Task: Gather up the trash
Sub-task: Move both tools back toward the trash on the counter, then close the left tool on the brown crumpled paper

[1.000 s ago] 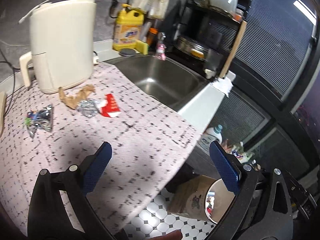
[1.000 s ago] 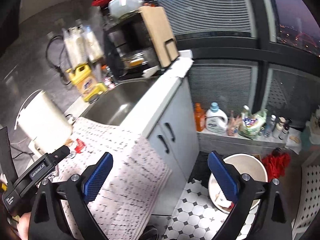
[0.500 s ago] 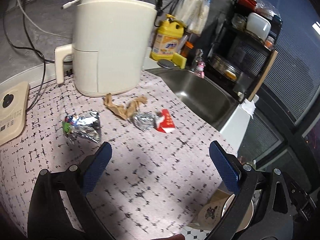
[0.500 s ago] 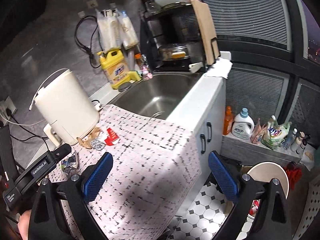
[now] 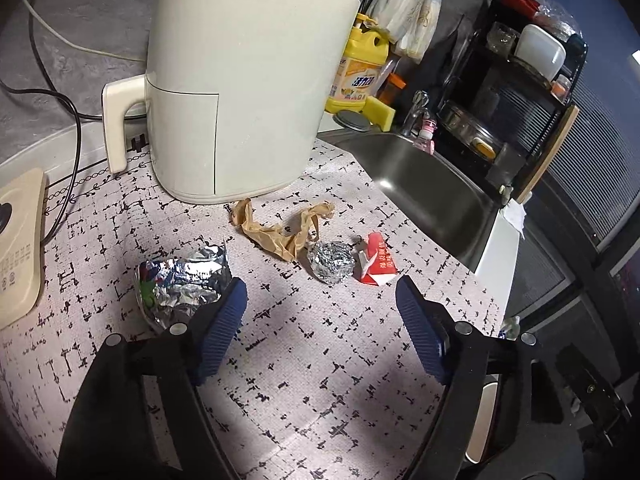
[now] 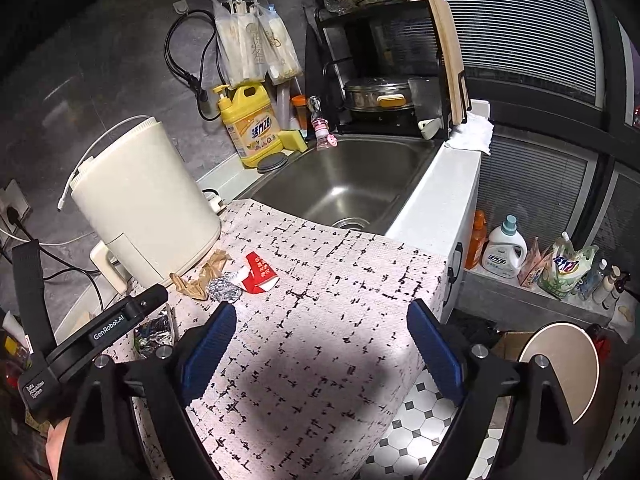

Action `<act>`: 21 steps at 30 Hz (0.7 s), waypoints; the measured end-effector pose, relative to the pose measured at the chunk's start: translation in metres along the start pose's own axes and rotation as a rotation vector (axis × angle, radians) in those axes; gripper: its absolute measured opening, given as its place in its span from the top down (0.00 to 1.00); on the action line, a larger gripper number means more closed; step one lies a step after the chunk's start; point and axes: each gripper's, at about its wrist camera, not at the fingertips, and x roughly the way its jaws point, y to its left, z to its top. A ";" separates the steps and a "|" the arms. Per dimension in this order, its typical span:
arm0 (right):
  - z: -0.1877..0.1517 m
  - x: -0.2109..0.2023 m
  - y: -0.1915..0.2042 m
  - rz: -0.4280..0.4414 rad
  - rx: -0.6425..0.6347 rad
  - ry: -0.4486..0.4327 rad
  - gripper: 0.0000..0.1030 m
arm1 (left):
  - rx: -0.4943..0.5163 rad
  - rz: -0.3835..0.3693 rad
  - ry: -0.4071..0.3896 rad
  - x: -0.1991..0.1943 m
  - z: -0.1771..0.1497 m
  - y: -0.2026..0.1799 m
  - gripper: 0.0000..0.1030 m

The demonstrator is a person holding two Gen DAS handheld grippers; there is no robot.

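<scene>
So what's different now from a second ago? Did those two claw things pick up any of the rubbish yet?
Not yet. Both views have swung from the sink and floor toward the counter; the left gripper now hangs close over the foil ball, and the right gripper has followed. Both have just been closing a little, with nothing between their jaws. The brown paper, red wrapper and foil bag lie where they were.

Readable labels around you

Your left gripper [image 6: 132,312] reads "GenRobot.AI" and "Data Acquisition System"; the yellow bottle [image 6: 252,128] shows "28".

foil wrapper [image 5: 182,286] partly behind tongs finger, bin [image 6: 560,368] cut off
</scene>
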 end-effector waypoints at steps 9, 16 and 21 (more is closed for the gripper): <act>0.006 0.026 0.017 0.003 -0.036 0.036 0.21 | -0.024 0.014 0.032 0.022 0.009 0.014 0.36; 0.017 0.063 0.027 0.037 -0.060 0.080 0.28 | -0.053 0.050 0.057 0.053 0.020 0.023 0.41; 0.025 0.095 0.033 0.062 -0.071 0.120 0.30 | -0.056 0.075 0.079 0.076 0.029 0.027 0.41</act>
